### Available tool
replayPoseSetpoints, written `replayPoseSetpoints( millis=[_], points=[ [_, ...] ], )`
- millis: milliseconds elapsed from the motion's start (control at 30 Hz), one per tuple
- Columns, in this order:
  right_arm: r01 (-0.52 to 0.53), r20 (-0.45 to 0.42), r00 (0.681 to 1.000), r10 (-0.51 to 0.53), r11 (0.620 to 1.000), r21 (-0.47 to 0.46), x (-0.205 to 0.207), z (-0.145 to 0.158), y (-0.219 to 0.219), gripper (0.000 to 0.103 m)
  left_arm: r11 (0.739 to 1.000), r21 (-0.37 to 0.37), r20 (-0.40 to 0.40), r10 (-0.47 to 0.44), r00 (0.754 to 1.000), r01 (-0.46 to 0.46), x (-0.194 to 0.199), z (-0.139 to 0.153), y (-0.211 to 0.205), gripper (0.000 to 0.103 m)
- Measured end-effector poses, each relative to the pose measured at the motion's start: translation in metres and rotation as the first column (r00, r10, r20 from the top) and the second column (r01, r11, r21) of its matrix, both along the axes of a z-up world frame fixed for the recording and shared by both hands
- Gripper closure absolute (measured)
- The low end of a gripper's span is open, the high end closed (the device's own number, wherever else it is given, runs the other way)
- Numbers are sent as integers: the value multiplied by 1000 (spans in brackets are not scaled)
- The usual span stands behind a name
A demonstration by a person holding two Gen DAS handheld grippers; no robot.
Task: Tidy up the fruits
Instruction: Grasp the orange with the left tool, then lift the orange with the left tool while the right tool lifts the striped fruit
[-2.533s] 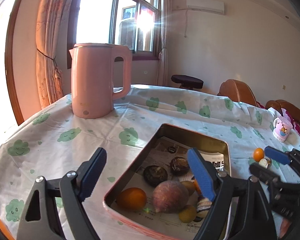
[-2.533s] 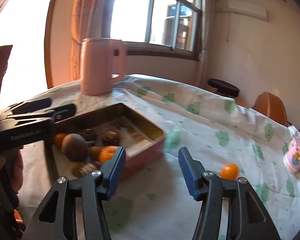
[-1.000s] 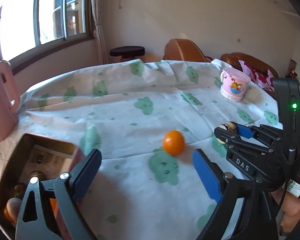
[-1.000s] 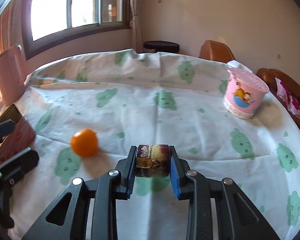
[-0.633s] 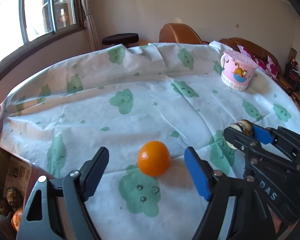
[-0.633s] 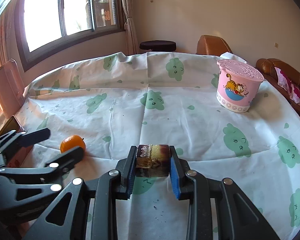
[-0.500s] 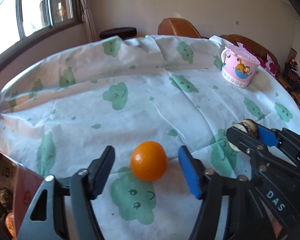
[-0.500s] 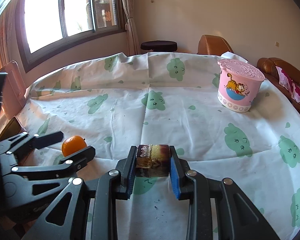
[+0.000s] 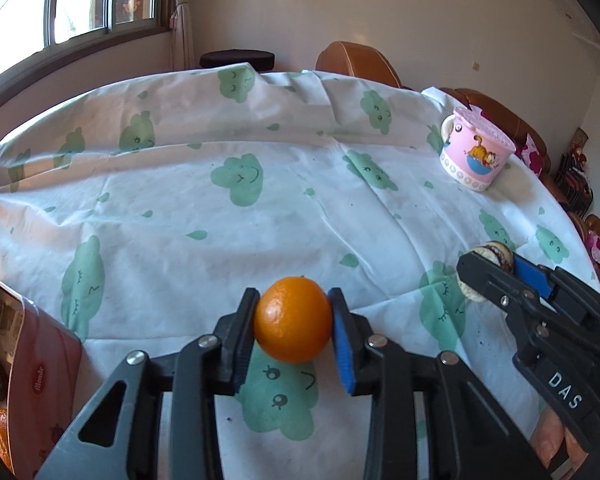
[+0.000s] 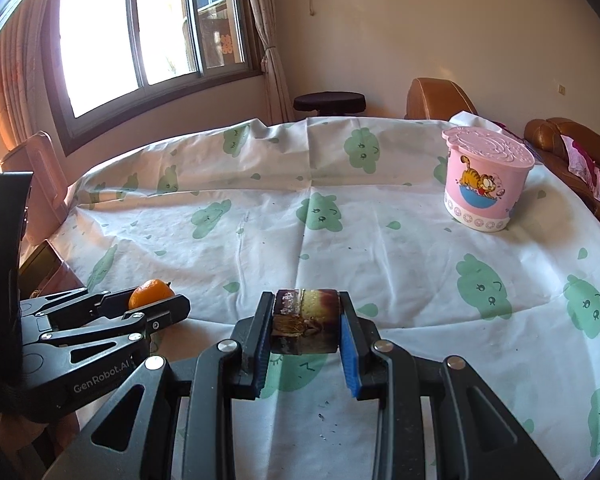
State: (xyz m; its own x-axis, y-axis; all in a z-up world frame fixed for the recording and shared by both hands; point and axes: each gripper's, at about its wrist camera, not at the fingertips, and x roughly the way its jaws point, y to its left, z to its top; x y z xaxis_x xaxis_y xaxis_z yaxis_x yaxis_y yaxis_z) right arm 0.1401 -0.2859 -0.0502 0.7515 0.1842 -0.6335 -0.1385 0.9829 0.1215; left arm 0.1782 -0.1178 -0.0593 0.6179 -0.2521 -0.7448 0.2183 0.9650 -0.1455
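We have the small round orange fruit (image 9: 292, 319) pinched at its widest part between the 2 pads of our left gripper (image 9: 292, 322), low over the white tablecloth with green cloud prints (image 9: 228, 216); whether it rests on the cloth or hangs just above it we cannot tell. Gripping across the middle probably keeps the smooth ball from squirting out. Our right gripper (image 10: 304, 326) is clenched on a short dark cylindrical piece with a pale yellow band (image 10: 304, 320), held flat face to pad so it sits square. Both loads likely belong in the pink-walled metal tray (image 9: 40, 376), whose corner shows at the left edge with other fruit inside. We judge the next move to be a lift and a swing leftward to that tray. The 2 grippers sit near each other, so they could collide on the way. The pink lidded cartoon cup (image 10: 484, 184) stands well apart at the far right, out of that path.
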Motion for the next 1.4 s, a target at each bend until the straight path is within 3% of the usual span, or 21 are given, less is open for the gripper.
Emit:
replayPoseSetpoints(
  millis=[567,1400],
  points=[
    [-56,82,995,57,998,-11,-12,9,8,71,999,51,147,11,989,-19,-21,18,-5,67],
    [-57,159,986,58,998,-13,-25,18,9,71,997,56,246,32,969,-47,-37,28,-3,67]
  ],
)
